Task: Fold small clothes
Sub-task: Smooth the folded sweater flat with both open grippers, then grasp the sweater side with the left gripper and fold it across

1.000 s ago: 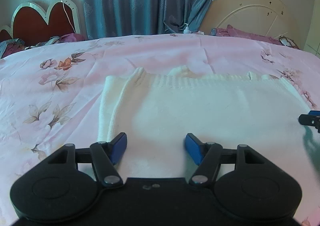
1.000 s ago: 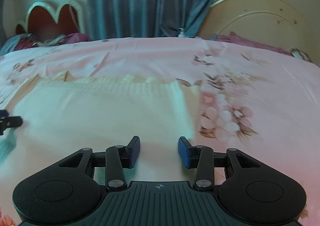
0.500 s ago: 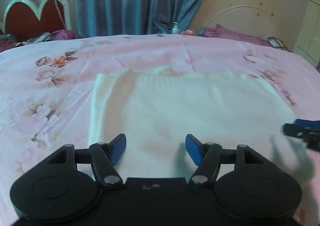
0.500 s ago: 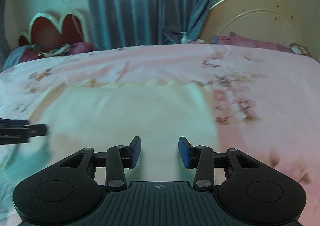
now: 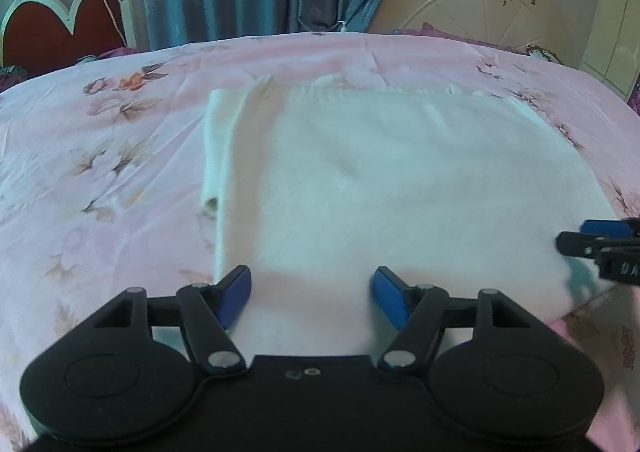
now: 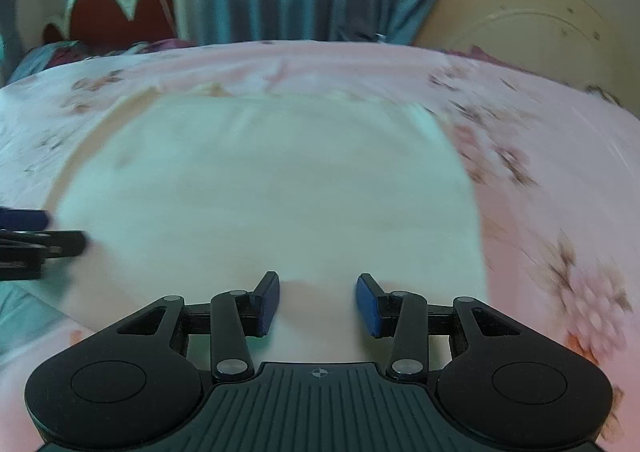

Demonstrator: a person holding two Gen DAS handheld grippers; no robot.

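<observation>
The left gripper (image 5: 312, 296), jaws opening, and the half-open right gripper (image 6: 318, 302) both hover empty over the cream garment (image 5: 400, 180) ahead of their fingers.

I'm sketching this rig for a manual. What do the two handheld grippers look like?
Both are matte black. The left gripper has two blue finger pads on black linkage arms with silver pivot pins, round black housings either side, and a smooth flat body. The right gripper matches it, but its body is ribbed with a small crosshair mark. No cables, sleeves or hands show.
</observation>
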